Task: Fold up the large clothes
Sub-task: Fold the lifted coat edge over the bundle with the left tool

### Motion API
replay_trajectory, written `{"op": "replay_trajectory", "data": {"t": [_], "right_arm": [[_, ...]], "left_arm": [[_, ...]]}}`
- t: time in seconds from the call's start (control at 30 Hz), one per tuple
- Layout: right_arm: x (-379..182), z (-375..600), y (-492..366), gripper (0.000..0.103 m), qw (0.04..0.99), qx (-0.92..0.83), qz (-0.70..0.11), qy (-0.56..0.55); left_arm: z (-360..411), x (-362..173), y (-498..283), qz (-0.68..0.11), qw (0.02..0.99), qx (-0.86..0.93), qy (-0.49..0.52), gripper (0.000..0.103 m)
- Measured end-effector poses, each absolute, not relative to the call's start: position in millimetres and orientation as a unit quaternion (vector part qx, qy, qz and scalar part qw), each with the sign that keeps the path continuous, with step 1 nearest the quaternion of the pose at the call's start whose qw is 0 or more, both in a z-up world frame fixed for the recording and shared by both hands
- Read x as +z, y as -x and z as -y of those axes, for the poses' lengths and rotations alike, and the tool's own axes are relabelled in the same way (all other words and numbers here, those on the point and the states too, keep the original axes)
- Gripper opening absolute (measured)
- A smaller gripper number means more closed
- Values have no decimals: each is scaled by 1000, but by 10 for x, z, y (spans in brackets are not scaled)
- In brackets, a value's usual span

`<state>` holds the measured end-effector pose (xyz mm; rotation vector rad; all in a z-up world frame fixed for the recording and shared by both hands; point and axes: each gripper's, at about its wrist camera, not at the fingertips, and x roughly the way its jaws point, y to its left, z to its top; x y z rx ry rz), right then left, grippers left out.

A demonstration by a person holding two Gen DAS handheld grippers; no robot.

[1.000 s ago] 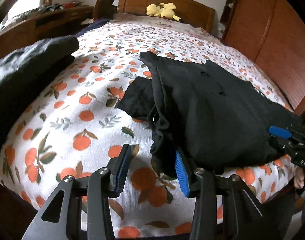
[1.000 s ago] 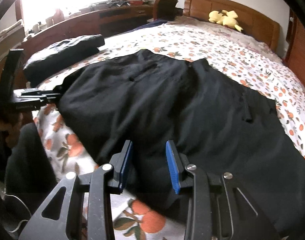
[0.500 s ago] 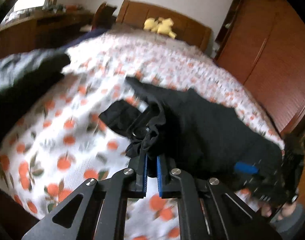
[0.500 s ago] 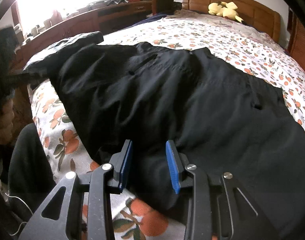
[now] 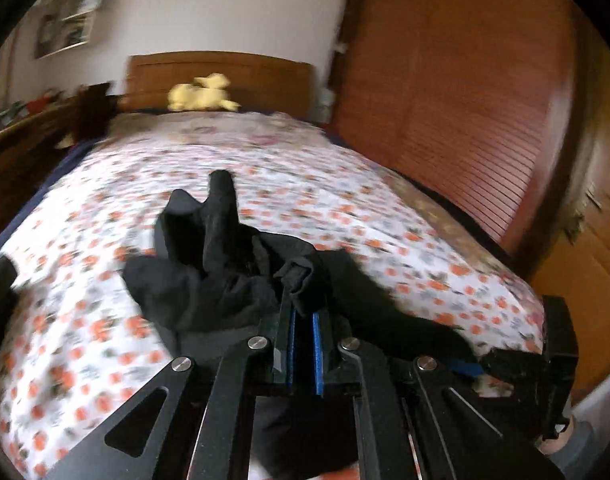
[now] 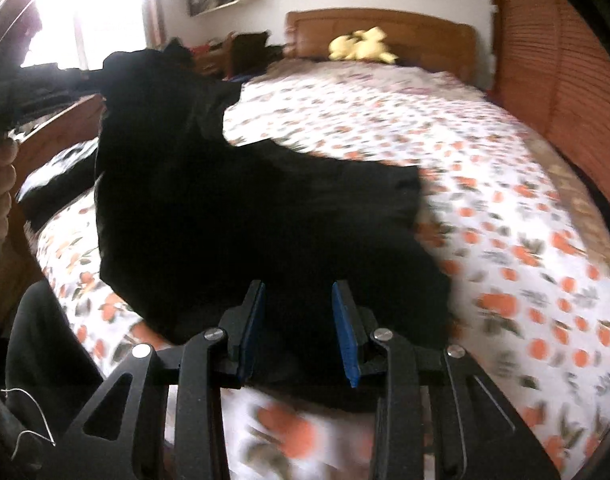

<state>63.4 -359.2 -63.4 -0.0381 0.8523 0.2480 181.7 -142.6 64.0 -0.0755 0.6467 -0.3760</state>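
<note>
While left gripper (image 5: 301,320) pinches the garment (image 6: 241,216) corner, cloth runs rightward between the right gripper's (image 6: 299,320) parted, ungripping jaws.

The black garment (image 5: 225,280) is matt woven cloth, soft and creased where it bunches. The left gripper (image 5: 301,344) and right gripper (image 6: 299,332) are matt black plastic with bright metal rivets, and their jaws carry blue, finely ribbed pads (image 6: 345,336). The bed sheet (image 5: 345,208) is smooth printed cotton-like cloth. The headboard (image 5: 225,76) and the slatted wardrobe door (image 5: 457,120) are polished reddish wood with a slight sheen. The yellow toy (image 6: 361,46) looks plush.
</note>
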Motion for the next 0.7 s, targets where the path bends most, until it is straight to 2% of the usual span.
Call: {"op": "replay_trajectory", "data": {"t": [0.23, 0.4, 0.7], "right_arm": [[-534, 4211, -400, 35, 912, 75, -402, 2], [-542, 4399, -311, 35, 912, 68, -404, -6], [-435, 4396, -237, 35, 916, 76, -393, -8]], "left_arm": [[2408, 388, -1758, -358, 890, -283, -19, 6], [2500, 220, -1758, -375, 882, -283, -36, 6], [2594, 325, -1709, -372, 888, -264, -54, 10]]}}
